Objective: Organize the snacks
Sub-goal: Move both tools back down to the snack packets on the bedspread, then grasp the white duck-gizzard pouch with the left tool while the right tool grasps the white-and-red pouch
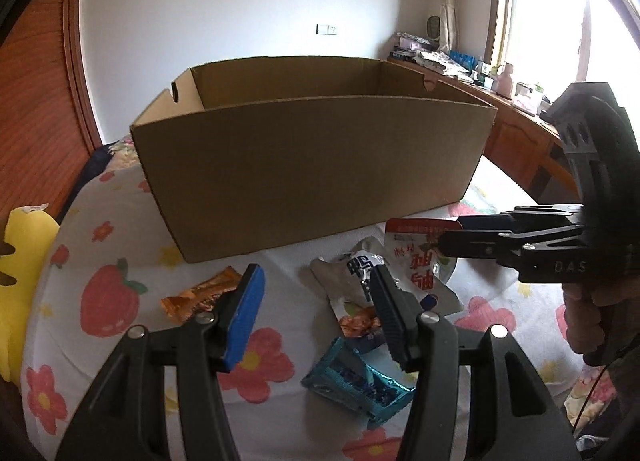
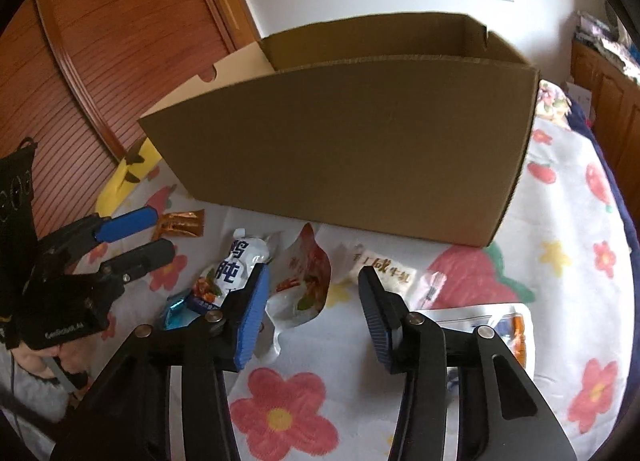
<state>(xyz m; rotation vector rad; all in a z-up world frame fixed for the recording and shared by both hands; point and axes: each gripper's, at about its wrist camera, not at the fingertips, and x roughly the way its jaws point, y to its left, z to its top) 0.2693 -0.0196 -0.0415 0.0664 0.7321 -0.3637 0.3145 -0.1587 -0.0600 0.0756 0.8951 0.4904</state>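
So there's a big open cardboard box (image 1: 304,165) sitting on a flower-print sheet (image 1: 104,301), and the snacks are all scattered on the sheet just in front of its near wall. The orange packet (image 1: 196,297) lies left, the white pouch (image 1: 360,281) and red-and-white pouch (image 1: 416,257) in the middle, the teal wrapper (image 1: 356,381) nearest. The left gripper (image 1: 316,313) hangs over the white pouch with jaws spread, pinching nothing. The right gripper (image 2: 312,309) is also spread and empty, above the red-and-white pouch. A yellow plush (image 1: 24,261) sits at the far left edge.

Snack packets (image 2: 304,281) lie before the cardboard box (image 2: 352,165), seemingly apart.
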